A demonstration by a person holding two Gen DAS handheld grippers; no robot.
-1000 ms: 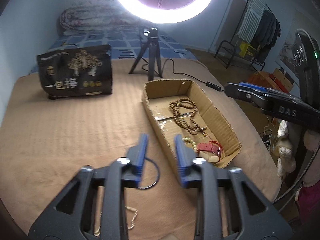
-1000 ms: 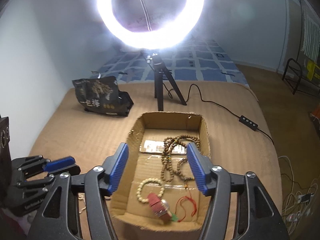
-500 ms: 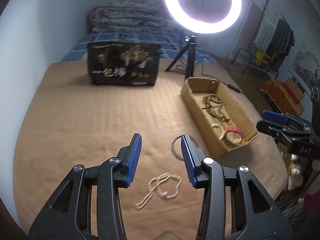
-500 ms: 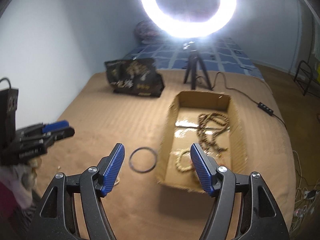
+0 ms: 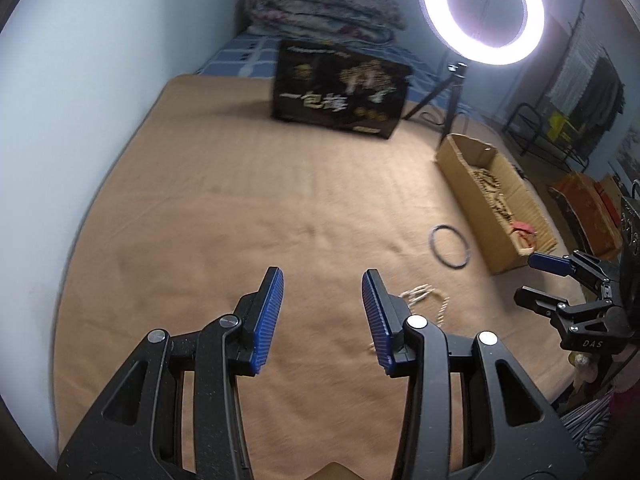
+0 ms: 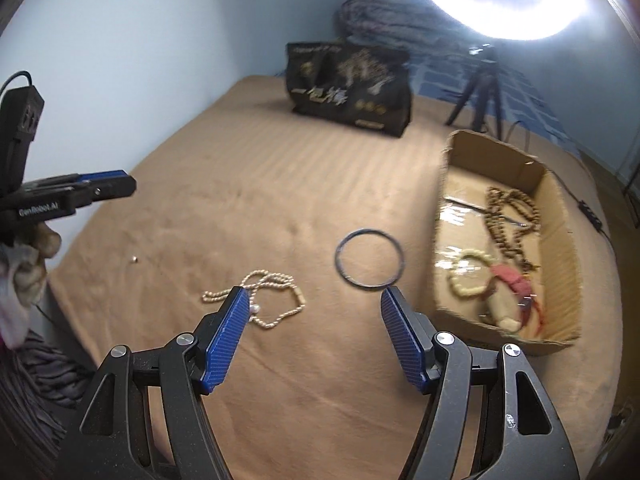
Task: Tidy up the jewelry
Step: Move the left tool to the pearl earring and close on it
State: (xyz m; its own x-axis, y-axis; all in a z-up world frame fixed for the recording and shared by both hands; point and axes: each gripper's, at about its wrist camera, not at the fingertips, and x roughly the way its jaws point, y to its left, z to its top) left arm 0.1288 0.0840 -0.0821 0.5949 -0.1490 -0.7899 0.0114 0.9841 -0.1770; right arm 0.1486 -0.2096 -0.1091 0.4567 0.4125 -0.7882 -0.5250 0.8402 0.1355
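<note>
right wrist view: empty, parted right gripper point(image 6: 312, 296) over pearl necklace point(image 6: 264, 296) and dark ring point(image 6: 370, 260) beside box point(image 6: 448, 216); left gripper point(image 5: 322, 280) also parted, empty. next likely: grasp necklace.

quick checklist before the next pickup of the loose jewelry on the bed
1. Right gripper open, nothing between its jaws: ok.
2. Left gripper open, nothing between its jaws: ok.
3. Pale beaded necklace lying loose on the tan blanket, apart from other pieces: ok.
4. Dark thin ring bangle flat on the blanket, outside the box: ok.
5. Brown cardboard box with free floor space for more pieces: ok.
6. Necklace free of knots: cannot tell.
</note>
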